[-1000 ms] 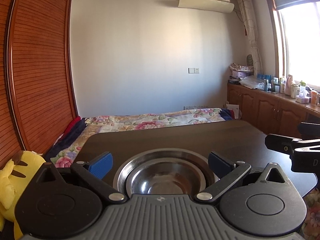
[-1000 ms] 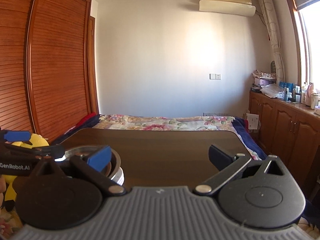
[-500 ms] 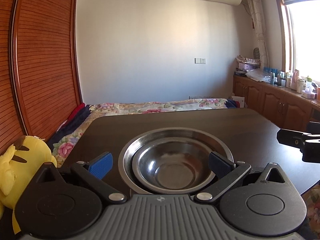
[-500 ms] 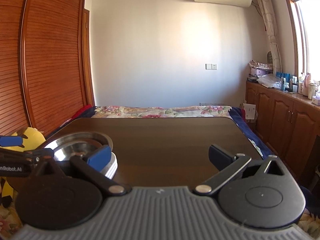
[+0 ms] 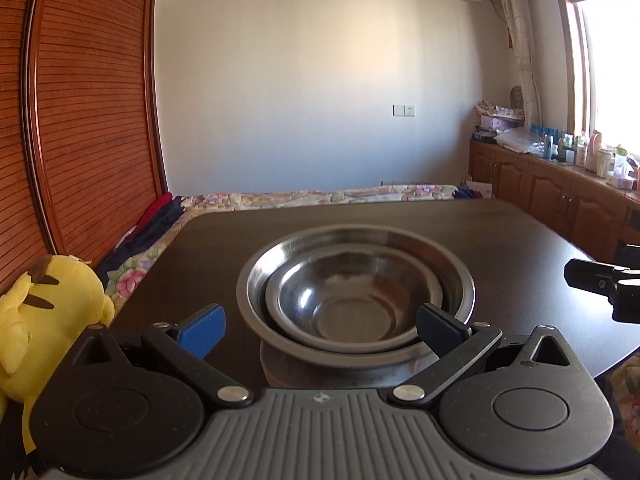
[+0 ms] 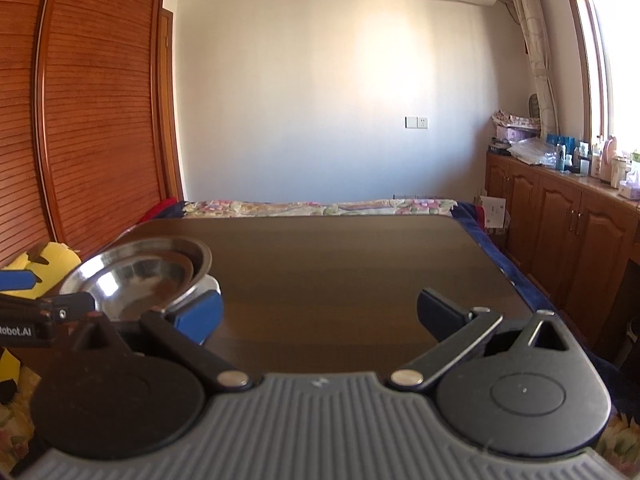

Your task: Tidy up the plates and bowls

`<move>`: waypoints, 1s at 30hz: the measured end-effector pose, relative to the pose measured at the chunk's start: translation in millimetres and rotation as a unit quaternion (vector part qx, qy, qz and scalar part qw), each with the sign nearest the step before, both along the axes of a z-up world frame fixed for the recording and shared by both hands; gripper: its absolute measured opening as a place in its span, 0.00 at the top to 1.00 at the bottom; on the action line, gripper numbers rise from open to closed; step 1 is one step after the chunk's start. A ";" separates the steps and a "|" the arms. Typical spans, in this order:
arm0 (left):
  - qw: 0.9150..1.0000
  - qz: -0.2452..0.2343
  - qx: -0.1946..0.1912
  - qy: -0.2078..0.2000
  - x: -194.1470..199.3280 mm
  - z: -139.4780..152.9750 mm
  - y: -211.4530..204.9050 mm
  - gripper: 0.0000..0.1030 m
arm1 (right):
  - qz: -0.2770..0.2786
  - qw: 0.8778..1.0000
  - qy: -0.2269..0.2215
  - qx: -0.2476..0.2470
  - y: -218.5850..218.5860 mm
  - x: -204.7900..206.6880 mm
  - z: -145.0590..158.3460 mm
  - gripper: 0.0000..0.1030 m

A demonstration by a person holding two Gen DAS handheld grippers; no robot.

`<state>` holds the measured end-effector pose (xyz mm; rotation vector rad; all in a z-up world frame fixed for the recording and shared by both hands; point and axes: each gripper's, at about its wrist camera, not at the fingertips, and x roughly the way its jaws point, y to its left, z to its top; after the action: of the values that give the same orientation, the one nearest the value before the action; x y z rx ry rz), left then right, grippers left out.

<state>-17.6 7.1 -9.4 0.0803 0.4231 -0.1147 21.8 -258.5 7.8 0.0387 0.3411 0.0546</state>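
Small bowl (image 5: 352, 300) nested in large bowl (image 5: 456, 276), on table (image 5: 500, 240), left. Left gripper (image 5: 320, 330) and right gripper (image 6: 320, 316): jaws spread, empty.

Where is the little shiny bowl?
The small bowl sits nested inside the bigger bowl on the dark table, just ahead of the left tongs.

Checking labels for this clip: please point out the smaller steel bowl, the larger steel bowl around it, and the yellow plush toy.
smaller steel bowl (image 5: 352, 316), left wrist view, on its inner floor.
larger steel bowl (image 5: 460, 280), left wrist view, on its right inner wall.
yellow plush toy (image 5: 52, 304), left wrist view, on its head.
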 end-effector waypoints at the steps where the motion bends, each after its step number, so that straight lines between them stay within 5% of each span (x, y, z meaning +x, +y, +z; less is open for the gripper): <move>1: 1.000 0.000 0.002 0.002 0.2 -2.2 0.1 0.00 | -0.001 1.000 0.003 0.001 -0.3 0.5 -1.8 0.00; 30: 1.000 -0.004 0.000 0.000 -1.3 -1.9 0.6 0.00 | 0.002 1.000 0.004 0.003 -3.9 0.6 -4.7 0.00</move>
<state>-18.9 7.7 -11.3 0.0812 0.4227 -0.1226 22.5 -262.4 3.1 0.0449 0.3492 0.0600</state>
